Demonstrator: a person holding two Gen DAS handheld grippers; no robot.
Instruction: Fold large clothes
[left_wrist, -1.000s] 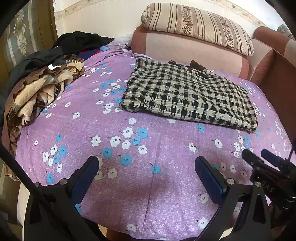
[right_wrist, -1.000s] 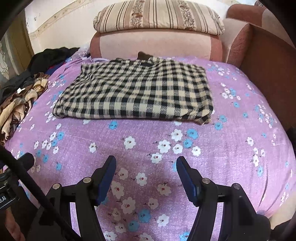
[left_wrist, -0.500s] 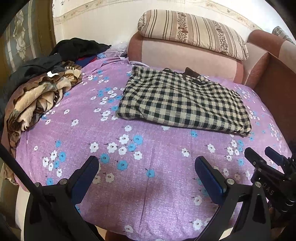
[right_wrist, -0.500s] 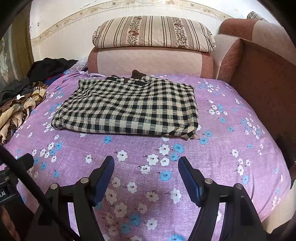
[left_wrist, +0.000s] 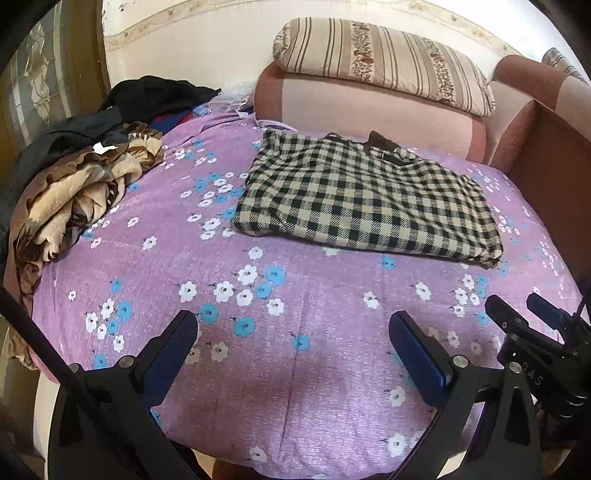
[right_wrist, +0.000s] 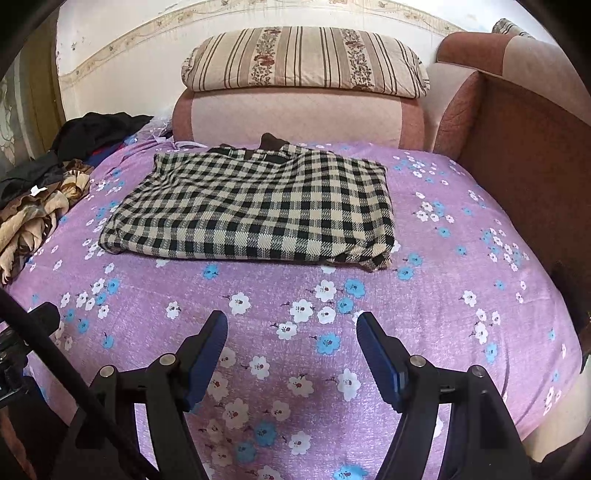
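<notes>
The checked garment (right_wrist: 255, 210) lies folded into a flat rectangle on the far half of the purple flowered bedspread (right_wrist: 461, 317), its far edge close to the pink sofa back (right_wrist: 295, 118) that carries a striped pillow (right_wrist: 306, 61). A dark collar or lining pokes out at that far edge; which it is cannot be told from here.

Both tongs are spread wide and hold nothing. The left gripper (left_wrist: 293, 328) hangs over bare bedspread at the near edge, and the right gripper (right_wrist: 291, 325) does the same. Over the last second the right one's jaws have been opening a little further, with only the bedspread showing between them. In that same second the garment has slid lower and farther off in both views, and more of the wall above the pillow has come into sight, so both cameras have drawn back from it and tipped upward slightly.

That reads as a release and retreat: this garment looks finished, its edges squared and nothing trailing loose. At the far left a heap of unfolded clothes (left_wrist: 77, 192), tan and brown below and black above, lies on the bedspread, well apart from the checked one. The next piece would most likely come from there.
</notes>
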